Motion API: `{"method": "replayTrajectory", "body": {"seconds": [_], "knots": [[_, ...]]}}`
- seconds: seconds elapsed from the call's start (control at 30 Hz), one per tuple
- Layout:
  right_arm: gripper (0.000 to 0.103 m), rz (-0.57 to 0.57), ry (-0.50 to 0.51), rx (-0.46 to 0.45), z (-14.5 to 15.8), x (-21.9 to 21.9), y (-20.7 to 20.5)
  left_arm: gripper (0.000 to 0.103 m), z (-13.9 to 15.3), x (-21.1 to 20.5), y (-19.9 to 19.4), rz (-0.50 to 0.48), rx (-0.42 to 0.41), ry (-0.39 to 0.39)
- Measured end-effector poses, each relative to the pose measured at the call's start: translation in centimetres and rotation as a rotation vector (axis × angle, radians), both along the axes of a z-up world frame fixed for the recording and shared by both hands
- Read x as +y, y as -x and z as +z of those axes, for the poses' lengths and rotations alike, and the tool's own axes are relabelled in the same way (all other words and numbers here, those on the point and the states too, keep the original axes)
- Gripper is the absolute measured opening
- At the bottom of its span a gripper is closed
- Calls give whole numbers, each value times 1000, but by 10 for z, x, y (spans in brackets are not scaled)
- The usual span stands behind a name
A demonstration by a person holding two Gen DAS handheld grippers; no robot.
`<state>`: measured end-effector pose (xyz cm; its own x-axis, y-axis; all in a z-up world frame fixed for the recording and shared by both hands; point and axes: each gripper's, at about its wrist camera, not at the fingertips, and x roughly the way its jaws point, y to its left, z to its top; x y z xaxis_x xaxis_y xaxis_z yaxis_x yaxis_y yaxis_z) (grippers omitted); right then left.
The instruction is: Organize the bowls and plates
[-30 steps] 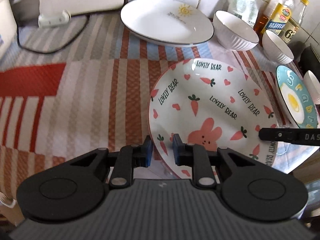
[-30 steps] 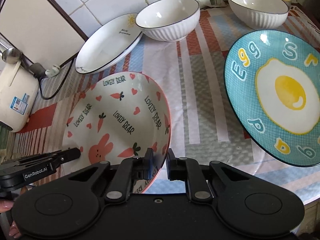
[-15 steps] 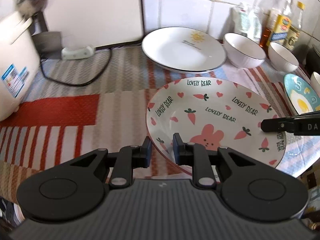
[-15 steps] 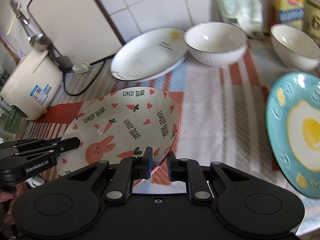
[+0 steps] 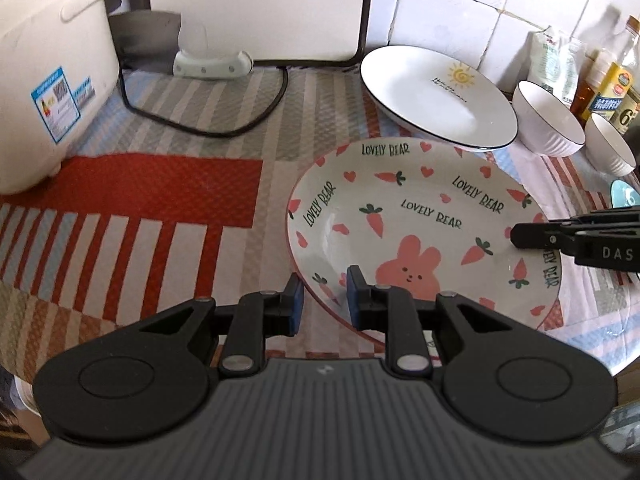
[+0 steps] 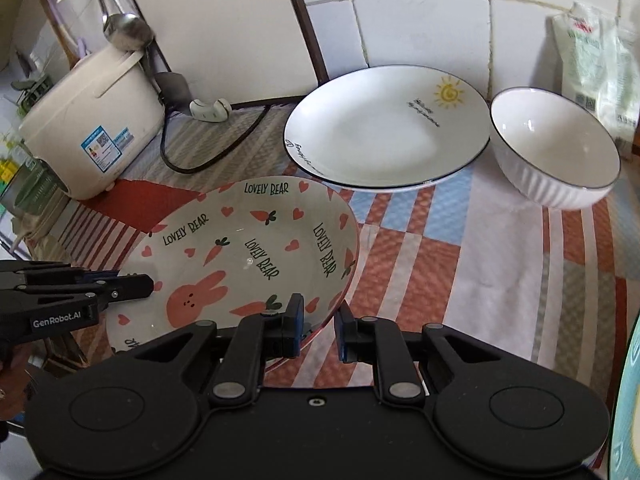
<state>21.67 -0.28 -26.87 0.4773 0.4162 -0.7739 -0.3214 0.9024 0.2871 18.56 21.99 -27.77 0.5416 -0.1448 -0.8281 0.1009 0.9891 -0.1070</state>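
Observation:
The pink-rimmed "Lovely Bear" bunny plate (image 5: 420,232) (image 6: 248,256) is held between both grippers just above the striped cloth. My left gripper (image 5: 325,300) is shut on its near left rim, and shows in the right wrist view as a black arm (image 6: 148,284). On the opposite rim my right gripper (image 6: 320,324) is shut, and its tip shows in the left wrist view (image 5: 520,234). Behind lies a white sun plate (image 5: 436,96) (image 6: 384,128). Two white ribbed bowls (image 5: 548,120) (image 5: 612,144) stand to its right. A sliver of the blue egg plate (image 6: 628,400) shows at far right.
A cream rice cooker (image 5: 48,80) (image 6: 92,128) stands at the left, with a plug (image 5: 212,64) and a black cable (image 5: 224,128) on the cloth behind it. Bottles (image 5: 612,84) and a bag (image 6: 592,60) line the tiled wall. A ladle (image 6: 124,28) hangs above the cooker.
Both grippers have carried the bunny plate leftward, away from the egg plate and toward the rice cooker. The right wrist view has rolled more level.

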Motion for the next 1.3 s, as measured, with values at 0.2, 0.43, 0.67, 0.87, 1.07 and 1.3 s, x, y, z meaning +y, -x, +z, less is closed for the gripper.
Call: {"method": "replayTrajectory", "body": {"seconds": [0.2, 0.43, 0.67, 0.87, 1.07, 1.3], "knots": [[20, -11, 15, 51, -5, 0, -1, 21, -8, -3, -3, 23, 85, -4], [20, -64, 12, 105, -14, -1, -1, 21, -6, -19, -5, -2, 114, -124], [35, -79, 0, 109, -3, -1, 2, 22, 9, -29, 0, -33, 105, -187], [40, -72, -36, 71, 20, -22, 25, 24, 37, -41, 15, -89, 67, -154], [45, -53, -14, 2, 52, -46, 53, 27, 68, -65, 34, -175, 33, -163], [56, -92, -32, -76, 94, -88, 78, 32, 99, -94, 47, -257, 4, -146]]}}
